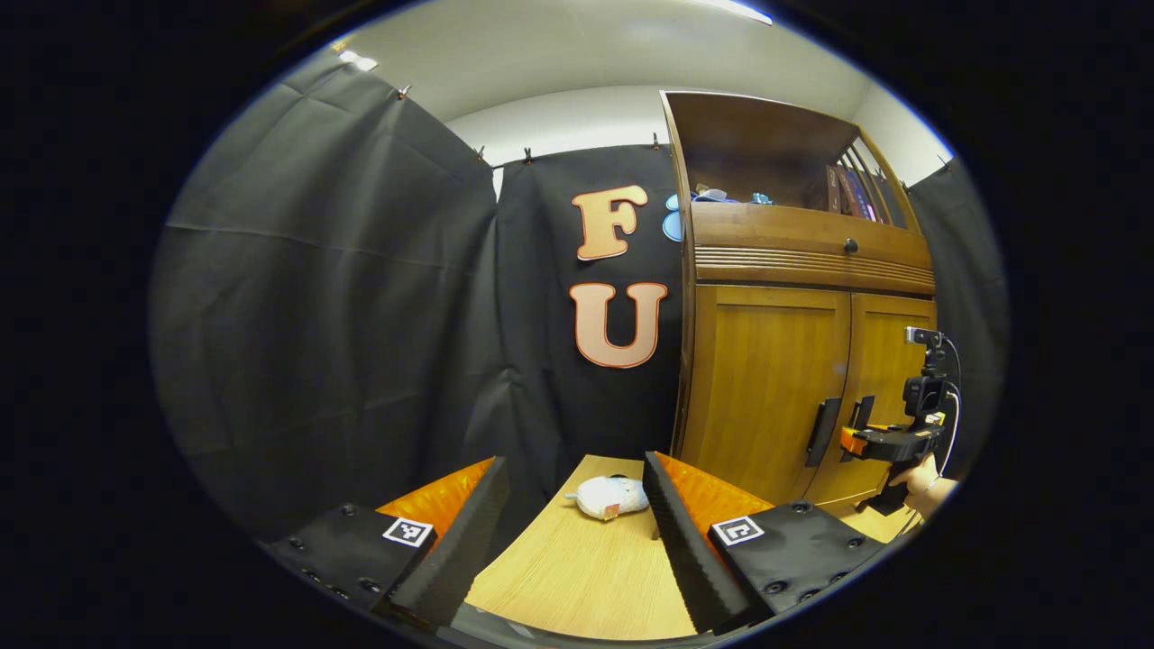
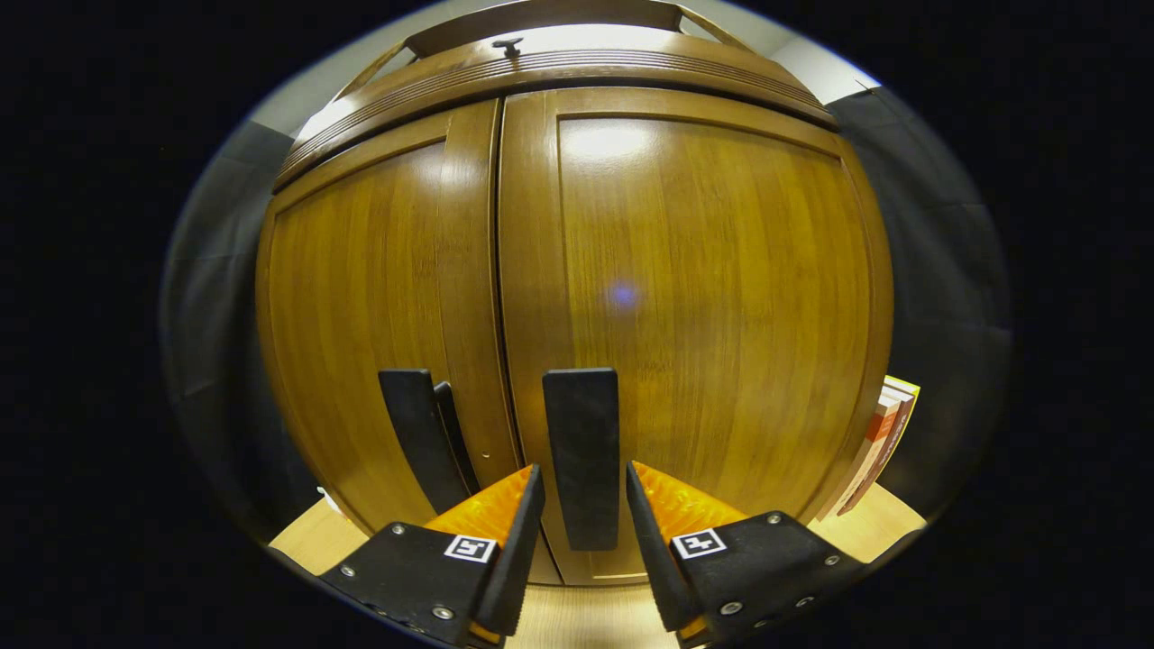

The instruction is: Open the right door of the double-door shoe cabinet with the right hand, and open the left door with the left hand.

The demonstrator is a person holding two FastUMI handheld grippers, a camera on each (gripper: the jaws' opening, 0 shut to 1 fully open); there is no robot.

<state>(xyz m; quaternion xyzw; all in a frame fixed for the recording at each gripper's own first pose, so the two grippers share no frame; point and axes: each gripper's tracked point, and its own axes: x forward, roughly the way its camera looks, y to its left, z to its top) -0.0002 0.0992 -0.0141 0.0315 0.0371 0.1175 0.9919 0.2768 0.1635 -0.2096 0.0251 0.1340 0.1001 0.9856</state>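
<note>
While both doors of the shoe cabinet (image 1: pixel 793 361) are closed, the right gripper (image 2: pixel 584 491) sits close in front of the right door (image 2: pixel 703 315), its fingers spread to either side of that door's black handle (image 2: pixel 583 451) — the handle stands upright in the gap between the pads, and I cannot tell whether either pad touches it. Just left of it in the right gripper view, the left door (image 2: pixel 379 306) carries its own black handle (image 2: pixel 419 433), apart from the fingers. A few books (image 2: pixel 879 446) lean at the cabinet's right edge, on the wooden surface (image 2: pixel 865 532) below. From the left gripper view, the left gripper (image 1: pixel 577 491) is held well back from the cabinet with its fingers wide apart and nothing between them — beyond the gap lies a small white plush toy (image 1: pixel 611 497) on the light wood tabletop (image 1: pixel 577 577). Farther off in that view the right gripper (image 1: pixel 856 431) shows at the door handles, with the hand (image 1: pixel 929 487) that holds it below and behind. An open shelf (image 1: pixel 766 171) tops the cabinet, with books and small items on it.
</note>
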